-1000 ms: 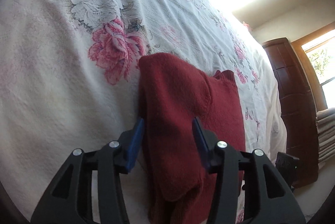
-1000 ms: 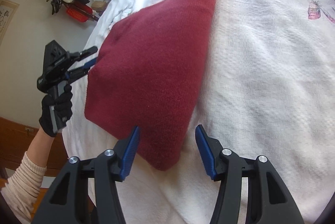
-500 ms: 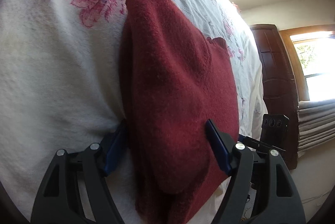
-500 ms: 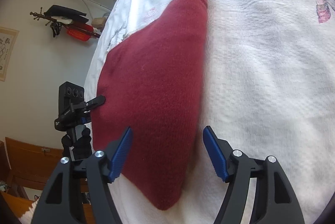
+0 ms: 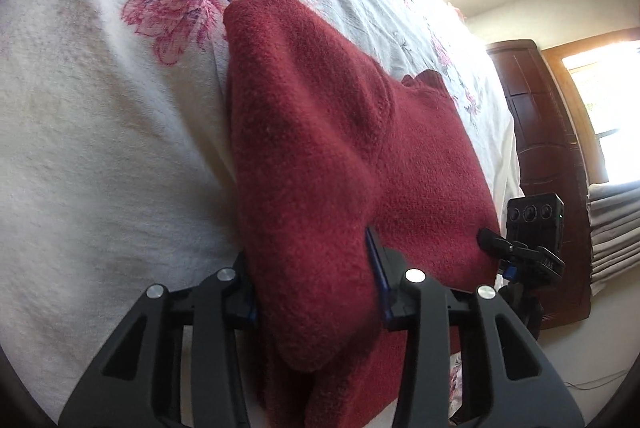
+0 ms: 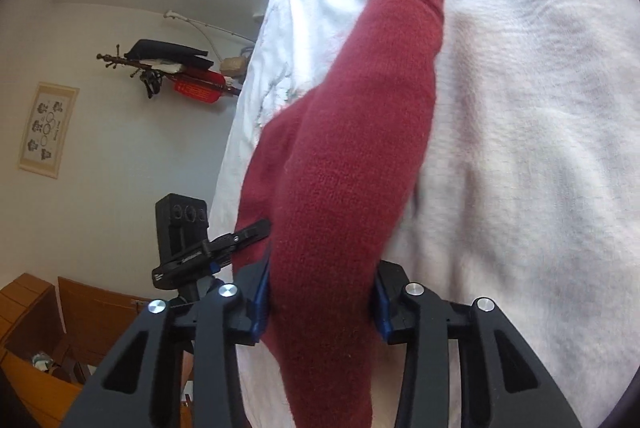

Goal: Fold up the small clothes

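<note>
Jaws on both tools stand apart, each pair straddling a thick fold of the red sweater without yet pinching it. On the left gripper the blue pads sit at either side of a doubled bottom corner; on the right gripper they flank the opposite corner, where the sleeve lies folded along the body, cuff pointing away. The sweater lies flat on the bed, over a white floral bedspread, near the edge facing the person. Judged from this arrangement, both tools are placed at the two near corners so the hem can be gripped evenly and carried over in one fold. Neither pair has closed.
</note>
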`<control>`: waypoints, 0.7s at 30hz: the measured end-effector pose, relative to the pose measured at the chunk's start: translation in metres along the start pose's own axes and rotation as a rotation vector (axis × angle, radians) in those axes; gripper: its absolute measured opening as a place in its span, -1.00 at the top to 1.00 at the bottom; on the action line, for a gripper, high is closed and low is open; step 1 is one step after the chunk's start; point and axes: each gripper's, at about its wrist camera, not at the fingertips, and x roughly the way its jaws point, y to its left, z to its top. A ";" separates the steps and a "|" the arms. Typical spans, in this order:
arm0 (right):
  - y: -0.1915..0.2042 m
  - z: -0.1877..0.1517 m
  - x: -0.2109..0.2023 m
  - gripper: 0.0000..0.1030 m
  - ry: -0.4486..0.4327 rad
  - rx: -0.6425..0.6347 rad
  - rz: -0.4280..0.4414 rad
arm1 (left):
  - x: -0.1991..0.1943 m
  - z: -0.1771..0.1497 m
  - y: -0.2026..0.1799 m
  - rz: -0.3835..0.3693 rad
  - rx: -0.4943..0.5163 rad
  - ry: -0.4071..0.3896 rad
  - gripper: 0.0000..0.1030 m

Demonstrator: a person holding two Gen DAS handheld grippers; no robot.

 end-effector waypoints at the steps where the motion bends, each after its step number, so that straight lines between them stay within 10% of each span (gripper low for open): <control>1: 0.010 -0.001 -0.002 0.22 0.005 -0.029 -0.008 | -0.002 -0.002 -0.004 0.006 0.005 -0.008 0.28; 10: 0.039 -0.014 -0.070 0.23 0.005 -0.098 -0.035 | -0.013 -0.031 -0.056 -0.131 0.046 0.020 0.40; 21: -0.037 -0.064 -0.167 0.23 -0.045 0.020 -0.163 | 0.081 -0.096 -0.124 -0.155 0.101 0.166 0.39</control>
